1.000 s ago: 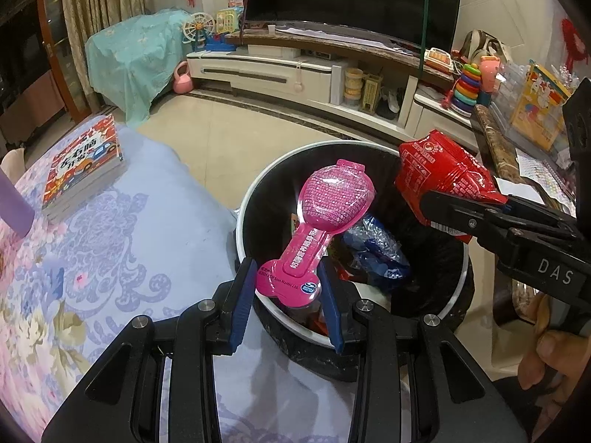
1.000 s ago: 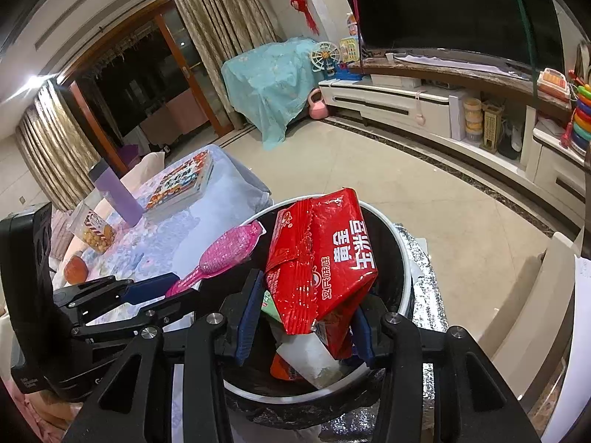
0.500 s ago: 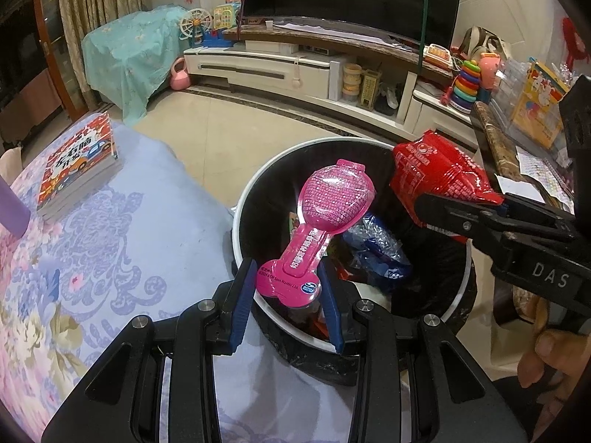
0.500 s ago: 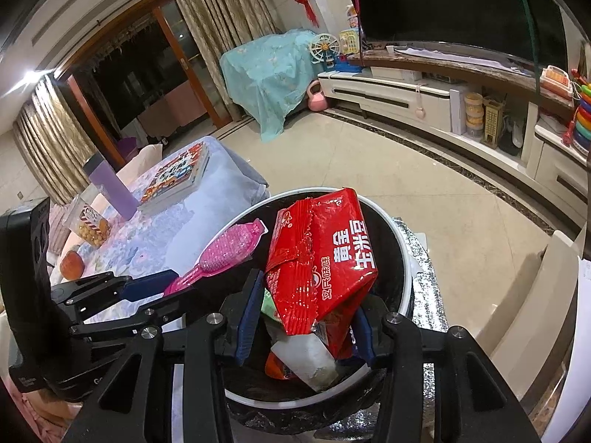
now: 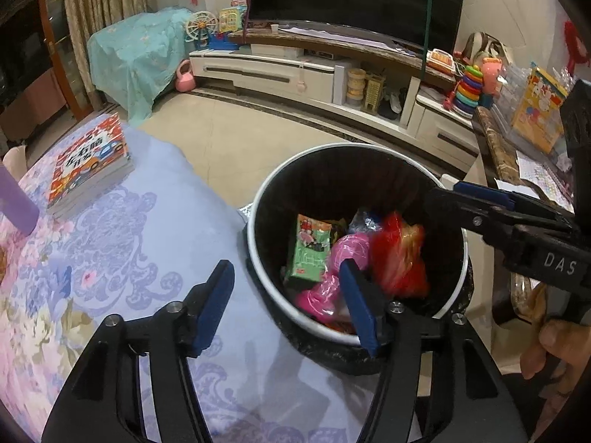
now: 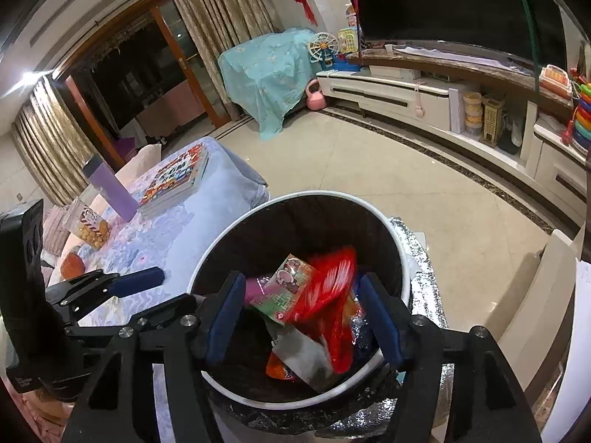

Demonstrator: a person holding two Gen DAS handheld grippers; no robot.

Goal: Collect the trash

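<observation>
We are holding both tools over the trash bin [image 5: 255, 221] so things drop inside. The left tool [image 5: 286, 297] and right tool [image 6: 301, 315] have just been opening, and nothing is between their jaws now. The pink packet [image 5: 351, 249] and red bag [image 6: 328, 291] are falling into the bin. Its rim is sitting close beside the surface [image 5: 147, 240], with open floor behind.

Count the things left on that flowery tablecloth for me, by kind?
Stack of books: 1
Purple bottle: 1
Clear snack jar: 1
Small orange-brown thing, too small to identify: 1
Total: 4 in view on the table
</observation>
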